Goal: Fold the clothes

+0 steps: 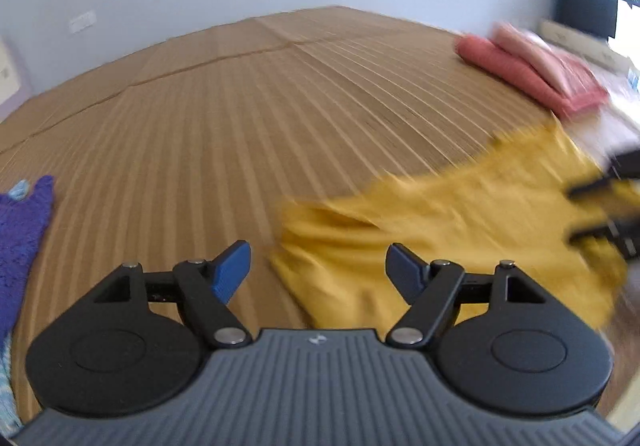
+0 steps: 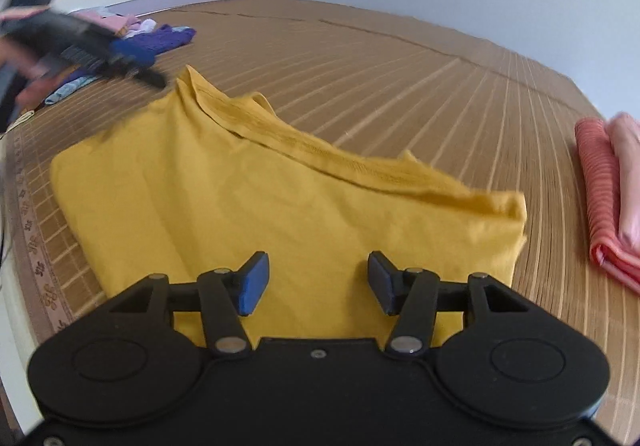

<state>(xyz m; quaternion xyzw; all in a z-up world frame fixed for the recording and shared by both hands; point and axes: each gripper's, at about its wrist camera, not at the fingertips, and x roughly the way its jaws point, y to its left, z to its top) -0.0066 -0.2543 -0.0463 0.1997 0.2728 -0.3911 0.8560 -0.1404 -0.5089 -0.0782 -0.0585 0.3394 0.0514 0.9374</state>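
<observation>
A yellow garment lies partly folded on the bamboo mat, with a ridged fold along its far edge. It also shows in the left wrist view, blurred. My right gripper is open and empty, just above the garment's near part. My left gripper is open and empty, above the garment's left edge. In the right wrist view the left gripper is a blurred dark shape at the garment's far left corner. In the left wrist view the right gripper is blurred at the far right.
The bamboo mat covers the bed. A folded red and pink stack lies at the right, also in the left wrist view. A purple knit garment and other loose clothes lie at the left. Walls stand behind.
</observation>
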